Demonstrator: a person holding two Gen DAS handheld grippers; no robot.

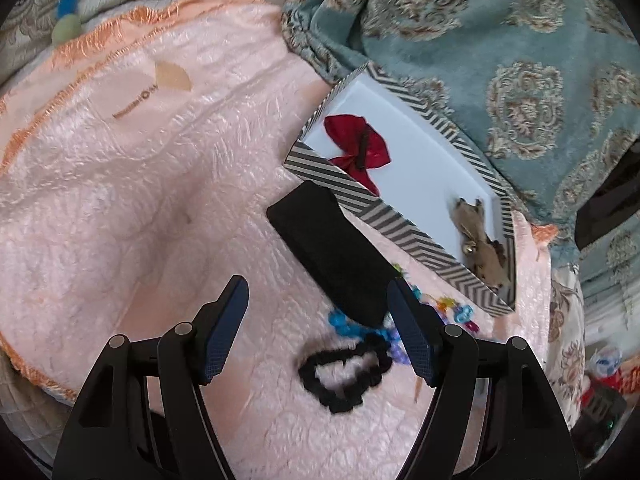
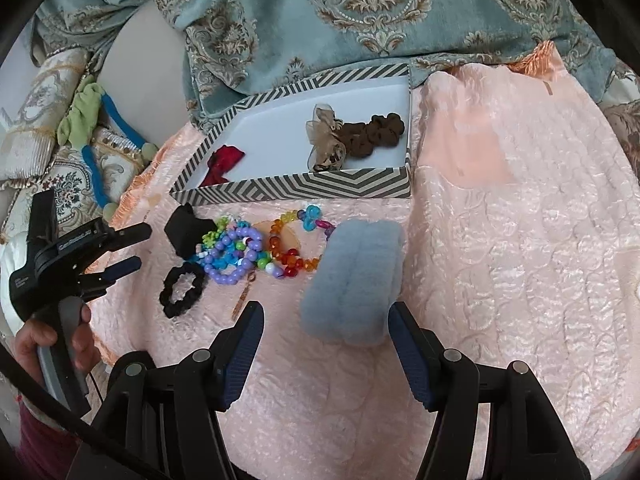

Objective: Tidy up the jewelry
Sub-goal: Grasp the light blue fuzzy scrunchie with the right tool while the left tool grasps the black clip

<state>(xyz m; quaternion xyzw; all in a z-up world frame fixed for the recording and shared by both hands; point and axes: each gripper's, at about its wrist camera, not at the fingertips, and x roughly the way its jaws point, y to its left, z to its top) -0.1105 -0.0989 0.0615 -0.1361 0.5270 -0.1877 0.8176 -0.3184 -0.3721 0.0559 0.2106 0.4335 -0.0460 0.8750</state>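
Note:
A chevron-patterned box [image 2: 304, 187] [image 1: 372, 212] holds a red bow [image 1: 358, 150] [image 2: 222, 164], a tan bow [image 2: 324, 138] [image 1: 474, 220] and a brown scrunchie [image 2: 370, 134]. In front of it on the pink cloth lie a black band [image 1: 338, 256] [image 2: 186, 230], a black scrunchie [image 1: 344, 376] [image 2: 180, 290], coloured bead bracelets [image 2: 248, 252] [image 1: 444, 308] and a grey fuzzy band [image 2: 358, 280]. My left gripper [image 1: 318, 320] [image 2: 128, 250] is open and empty, just short of the black scrunchie. My right gripper [image 2: 326, 338] is open and empty, its jaws flanking the near end of the grey band.
A pink quilted cloth [image 2: 520, 260] [image 1: 140, 200] covers the surface. A teal patterned blanket [image 2: 360, 12] [image 1: 500, 48] lies bunched behind the box. A cushion with a blue and green cord [image 2: 96, 152] lies at the left.

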